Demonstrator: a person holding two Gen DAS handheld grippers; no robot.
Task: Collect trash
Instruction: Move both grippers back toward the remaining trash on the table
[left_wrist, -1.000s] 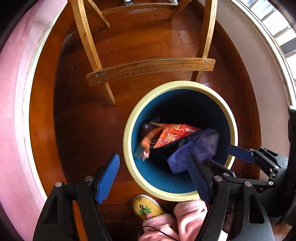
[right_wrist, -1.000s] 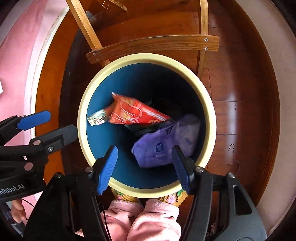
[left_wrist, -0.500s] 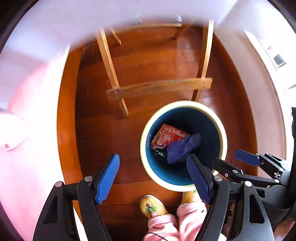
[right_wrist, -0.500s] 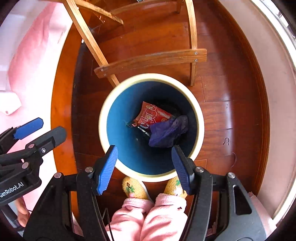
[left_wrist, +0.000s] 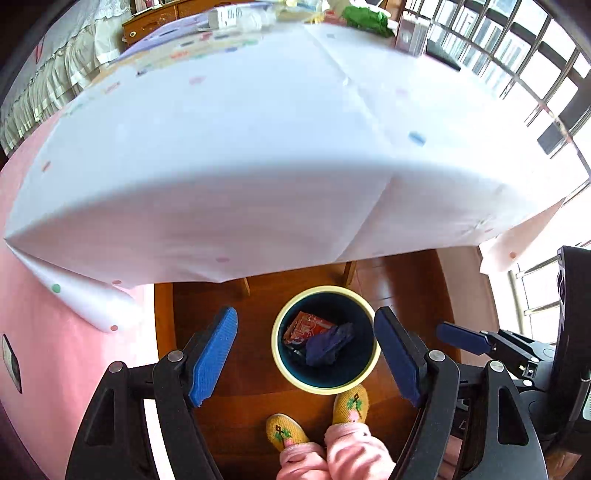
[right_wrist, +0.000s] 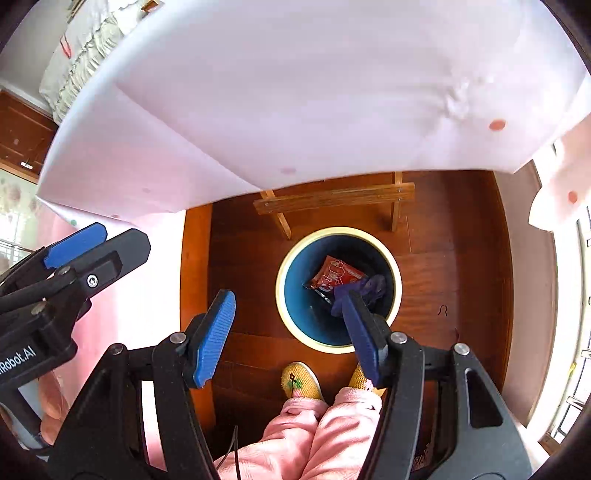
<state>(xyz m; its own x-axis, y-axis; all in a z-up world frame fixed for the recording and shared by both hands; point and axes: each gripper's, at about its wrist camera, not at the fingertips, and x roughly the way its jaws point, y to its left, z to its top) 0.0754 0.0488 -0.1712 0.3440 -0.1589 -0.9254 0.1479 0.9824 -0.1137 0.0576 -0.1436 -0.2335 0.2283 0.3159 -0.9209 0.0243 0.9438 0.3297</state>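
Observation:
A round bin with a cream rim (left_wrist: 277, 354) (right_wrist: 281, 295) and blue inside stands on the wooden floor far below both grippers. Inside it lie a red snack wrapper (left_wrist: 306, 326) (right_wrist: 334, 275) and a crumpled purple wrapper (left_wrist: 330, 343) (right_wrist: 373, 288). My left gripper (left_wrist: 306, 354) is open and holds nothing, high above the bin. Over the bin's near left side, my right gripper (right_wrist: 291, 334) is also open with nothing between its blue pads. More trash, a green bag (left_wrist: 364, 16) among it, lies at the far end of the table.
A table under a white dotted cloth (left_wrist: 240, 147) (right_wrist: 314, 92) fills the upper half of both views. Its wooden crossbar (right_wrist: 332, 201) stands just behind the bin. A person's yellow slippers (left_wrist: 284, 432) (right_wrist: 301, 380) and pink trouser legs are beside the bin. Window bars (left_wrist: 517, 55) run along the right.
Both grippers have risen well away from the bin, from just over its rim to above table height. The tabletop has come into view. The wrappers lie still in the bin.

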